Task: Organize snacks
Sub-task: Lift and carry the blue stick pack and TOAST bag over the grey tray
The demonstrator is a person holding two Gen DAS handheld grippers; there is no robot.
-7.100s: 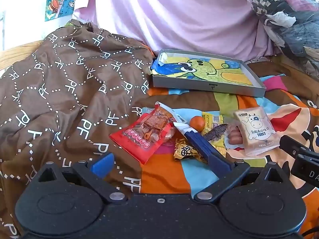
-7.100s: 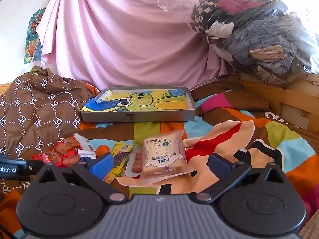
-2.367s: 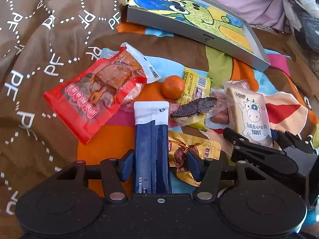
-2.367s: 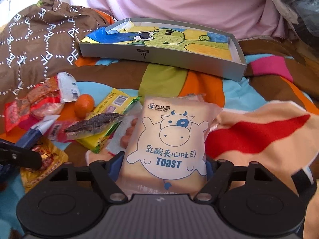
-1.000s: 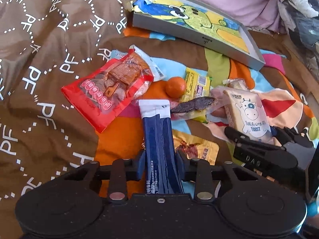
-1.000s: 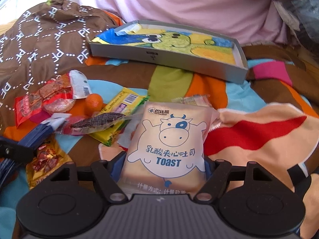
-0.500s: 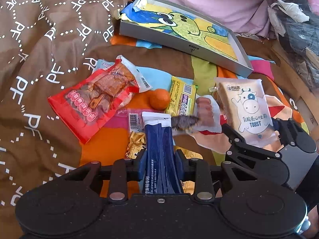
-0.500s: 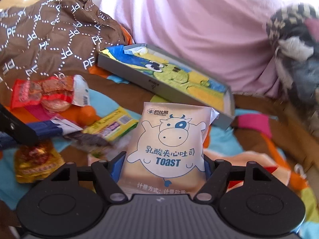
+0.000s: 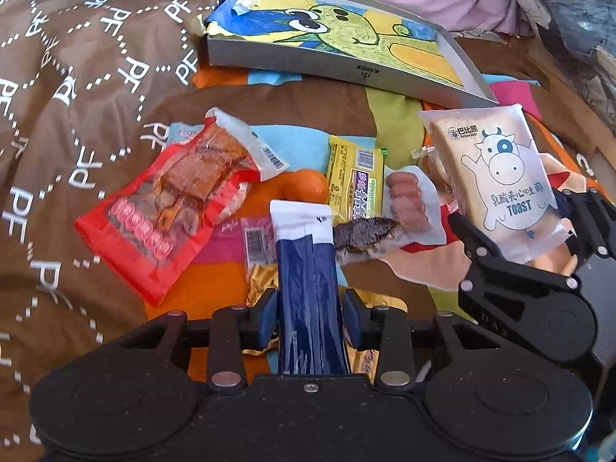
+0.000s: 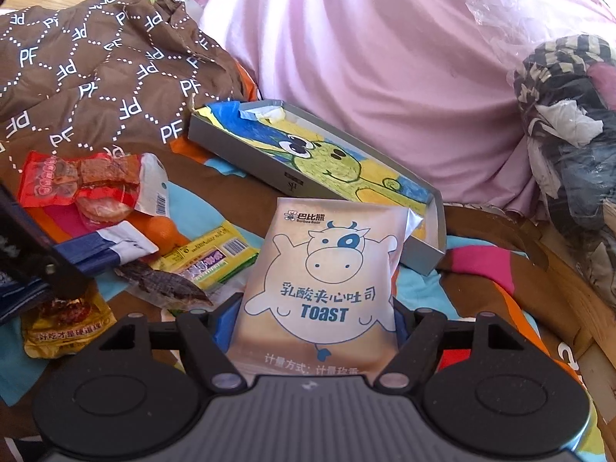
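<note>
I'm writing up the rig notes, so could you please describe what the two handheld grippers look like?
Both are matt black plastic with two round discs on the base, angular linkage arms with silver rivets, and blue pads on the fingers. The left gripper has a black centre plate with a screw; the right gripper has a ribbed grey one. No cables, hands or sleeves show.

The left gripper [image 9: 310,317] fills the bottom of its own view, its two blue-padded fingers [image 9: 265,319] closed on a dark blue packet [image 9: 308,288] that points up the frame. The right gripper [image 10: 313,319] sits low in its own view, fingers closed on the sides of a toast packet [image 10: 323,285]. In the left view, the right gripper appears at the right edge, angled toward the upper left.
</note>
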